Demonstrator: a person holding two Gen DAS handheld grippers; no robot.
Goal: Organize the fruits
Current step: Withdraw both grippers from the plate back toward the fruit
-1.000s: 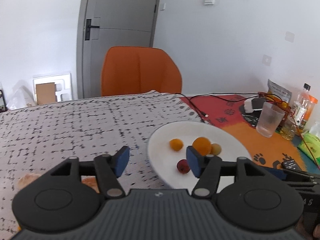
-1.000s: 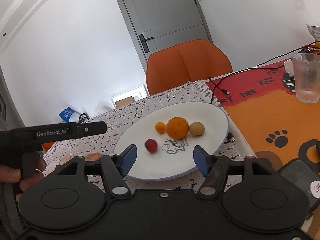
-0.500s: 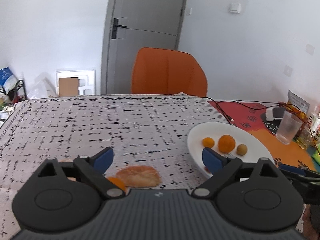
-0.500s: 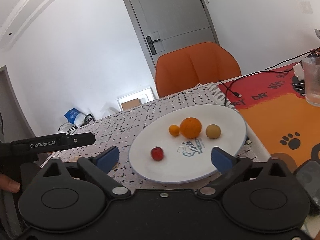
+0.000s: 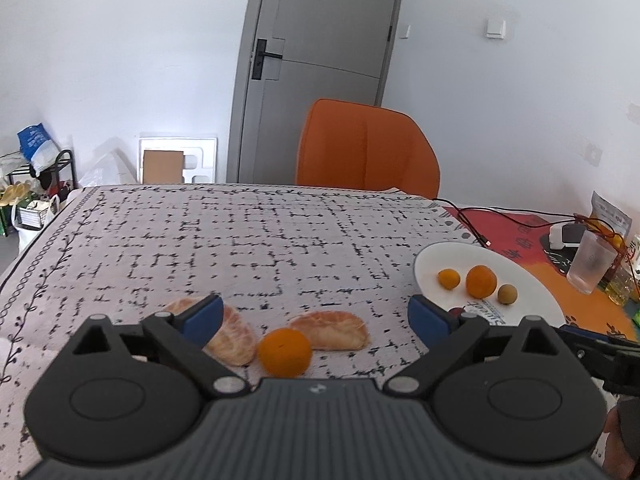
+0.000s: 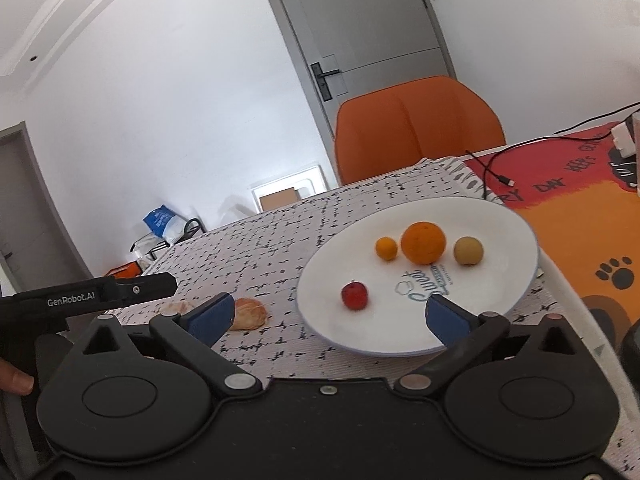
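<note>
A white plate [image 5: 532, 304] [image 6: 504, 220] on the patterned cloth holds a large orange [image 6: 423, 242], a small orange [image 6: 386, 248], a tan round fruit [image 6: 468, 251] and a small red fruit [image 6: 354, 296]. On the cloth left of the plate lie a whole small orange [image 5: 284, 353] and two peeled citrus halves [image 5: 330, 330] [image 5: 230, 332]. My left gripper [image 5: 315, 316] is open and empty, with the small orange between its fingers. My right gripper [image 6: 329, 316] is open and empty at the plate's near rim.
An orange chair [image 5: 366, 150] stands behind the table. At the right are a glass tumbler [image 5: 591, 262], cables, a charger and packets on an orange mat [image 6: 592, 216]. The left gripper's body [image 6: 92, 296] shows at the left of the right wrist view.
My left gripper has swung left from over the plate to the fruits on the cloth and opened wider. My right gripper has opened wide and drawn back a little from the plate.
</note>
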